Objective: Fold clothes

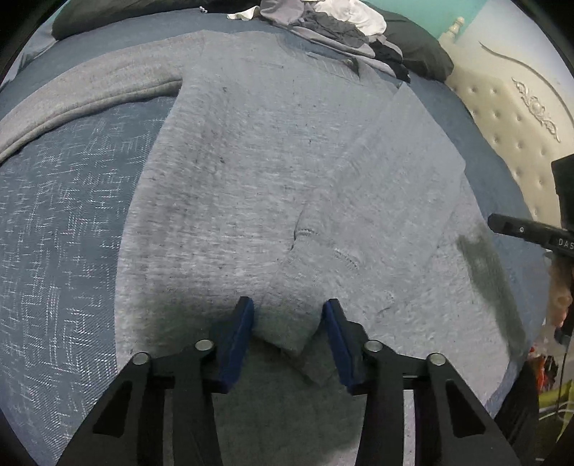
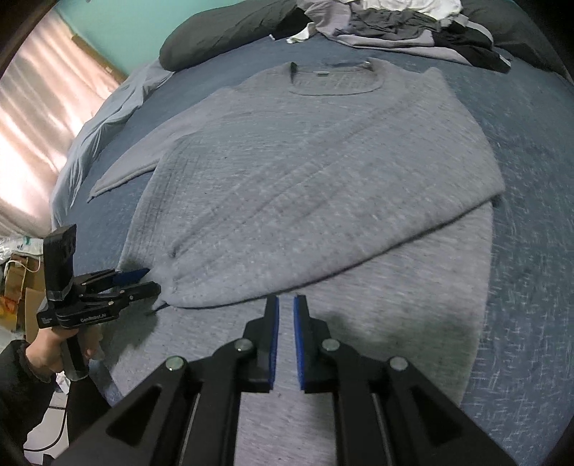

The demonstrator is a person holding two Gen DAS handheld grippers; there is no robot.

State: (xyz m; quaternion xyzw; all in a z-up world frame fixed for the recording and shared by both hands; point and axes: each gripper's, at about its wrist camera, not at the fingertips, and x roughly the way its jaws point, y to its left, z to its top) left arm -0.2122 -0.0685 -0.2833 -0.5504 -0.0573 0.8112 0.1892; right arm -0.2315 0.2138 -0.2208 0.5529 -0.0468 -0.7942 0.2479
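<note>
A grey knit sweater lies flat on the blue bedspread, neck at the far end. One sleeve is folded diagonally across the body, and its cuff sits between the blue pads of my left gripper, which presses on it from both sides. In the right wrist view the left gripper is low at the sweater's near left edge, held by a hand. My right gripper hovers over the sweater's hem with its pads almost together and nothing between them. Its black finger shows at the right edge.
A pile of loose clothes and dark pillows lie at the head of the bed. A white tufted headboard stands on the right. A pink curtain and cardboard boxes are off the left side.
</note>
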